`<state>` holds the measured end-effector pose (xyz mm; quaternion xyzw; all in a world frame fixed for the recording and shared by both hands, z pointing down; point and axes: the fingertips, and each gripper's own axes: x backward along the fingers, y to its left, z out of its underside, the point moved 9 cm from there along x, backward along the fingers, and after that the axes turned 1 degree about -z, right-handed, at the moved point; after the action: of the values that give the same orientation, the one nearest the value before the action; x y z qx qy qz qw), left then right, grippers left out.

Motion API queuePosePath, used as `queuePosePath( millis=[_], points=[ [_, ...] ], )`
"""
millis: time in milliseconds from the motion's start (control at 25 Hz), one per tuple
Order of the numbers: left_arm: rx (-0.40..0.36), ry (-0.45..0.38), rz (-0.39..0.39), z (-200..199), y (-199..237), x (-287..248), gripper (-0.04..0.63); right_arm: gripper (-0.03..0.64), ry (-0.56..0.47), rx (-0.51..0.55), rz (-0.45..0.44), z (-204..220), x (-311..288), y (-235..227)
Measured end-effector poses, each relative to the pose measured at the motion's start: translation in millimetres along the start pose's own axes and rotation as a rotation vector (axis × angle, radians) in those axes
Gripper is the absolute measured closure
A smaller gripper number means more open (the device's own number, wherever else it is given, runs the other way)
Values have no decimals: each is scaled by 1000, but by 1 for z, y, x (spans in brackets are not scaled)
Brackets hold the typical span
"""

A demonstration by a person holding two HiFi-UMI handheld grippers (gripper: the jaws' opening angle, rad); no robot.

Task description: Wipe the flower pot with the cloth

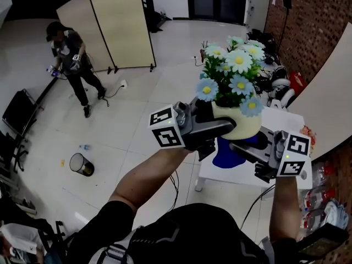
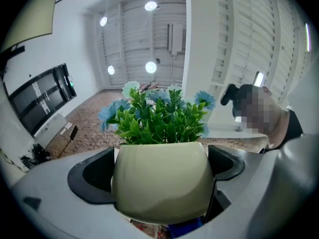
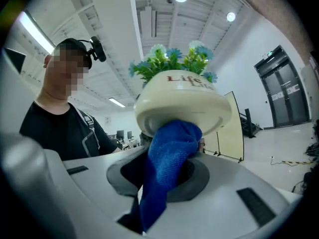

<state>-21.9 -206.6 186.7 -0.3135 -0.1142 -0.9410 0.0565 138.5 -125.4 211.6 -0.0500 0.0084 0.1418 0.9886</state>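
Note:
A cream flower pot (image 1: 240,124) with blue and white artificial daisies (image 1: 234,70) is held up in the air above a small white table (image 1: 286,120). My left gripper (image 1: 217,130) is shut on the pot (image 2: 162,180), its jaws pressing on either side. My right gripper (image 1: 258,147) is shut on a blue cloth (image 1: 230,154) and holds it up against the pot's underside. In the right gripper view the cloth (image 3: 167,168) presses on the pot's base (image 3: 182,108), which carries red lettering.
A second person (image 1: 74,62) with grippers stands far off at the left on the tiled floor. A black waste bin (image 1: 81,164) sits lower left, a folding screen (image 1: 113,23) stands behind. A brick wall (image 1: 311,21) and clutter lie at the right.

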Motion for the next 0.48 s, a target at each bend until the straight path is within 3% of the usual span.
queuePosePath(
  millis=[480],
  points=[
    [14,-13,-11,9,11,9,2,540,-20,38,-35,6,11,43]
  ],
)
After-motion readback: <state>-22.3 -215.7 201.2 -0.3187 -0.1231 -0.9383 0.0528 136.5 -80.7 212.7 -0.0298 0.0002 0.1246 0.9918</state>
